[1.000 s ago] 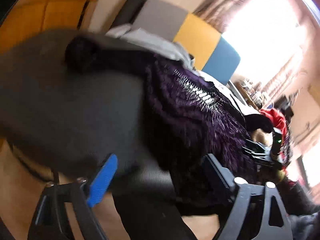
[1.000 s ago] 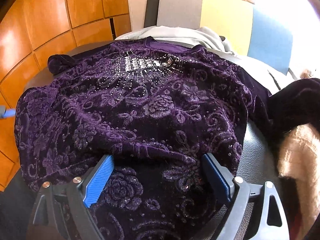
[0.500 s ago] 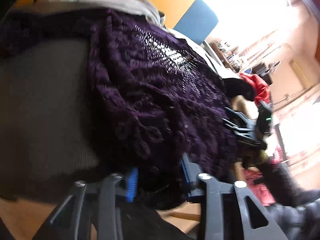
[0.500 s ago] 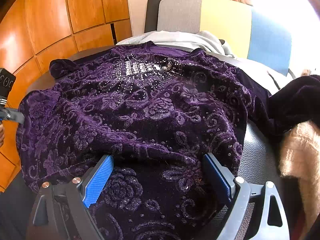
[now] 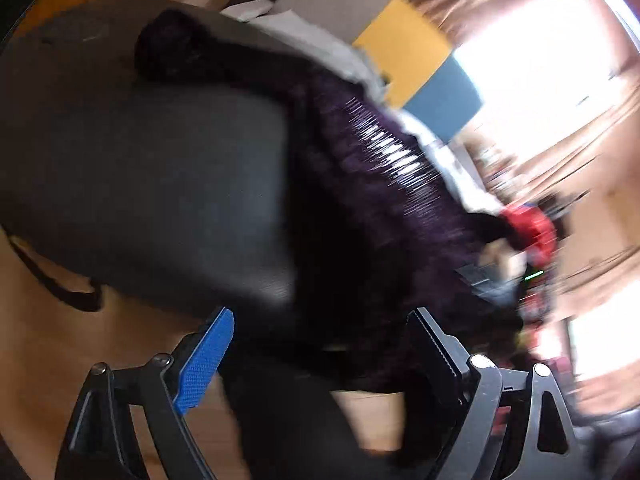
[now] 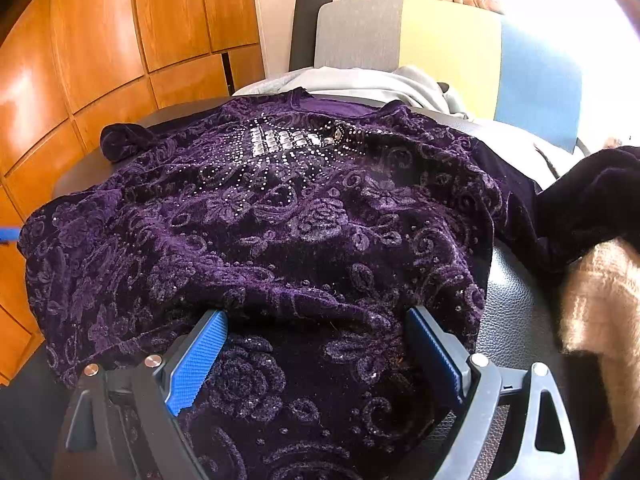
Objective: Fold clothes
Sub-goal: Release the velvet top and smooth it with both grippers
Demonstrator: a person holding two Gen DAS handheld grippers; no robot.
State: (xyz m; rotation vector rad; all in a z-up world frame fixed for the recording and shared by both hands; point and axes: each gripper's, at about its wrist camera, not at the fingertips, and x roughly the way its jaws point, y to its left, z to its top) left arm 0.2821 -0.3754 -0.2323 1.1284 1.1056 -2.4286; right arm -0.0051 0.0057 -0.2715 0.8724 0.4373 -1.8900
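Note:
A purple velvet top (image 6: 280,220) with a rhinestone panel (image 6: 288,140) lies spread face up on a dark round table (image 6: 516,312). One sleeve is bunched at the far left (image 6: 124,140). My right gripper (image 6: 316,312) is open, its jaws wide apart over the bottom hem, with cloth lying between them. The left wrist view is blurred. There my left gripper (image 5: 320,316) is opening at the table's edge (image 5: 140,160), beside the top's side edge (image 5: 380,220), and its pads are not pressing on the cloth. A blue pad (image 6: 8,234) of the left gripper shows at the far left.
A pale grey garment (image 6: 360,84) lies behind the top, in front of a grey, yellow and blue chair back (image 6: 448,40). Dark (image 6: 592,200) and beige (image 6: 600,300) clothes are piled at the right. Wooden panels (image 6: 100,40) line the left wall. Red cloth (image 5: 532,228) lies further off.
Half a second ago my left gripper was pinched on the top's side edge. Now its jaws are wide again and it has drawn back. The right gripper has stayed still.

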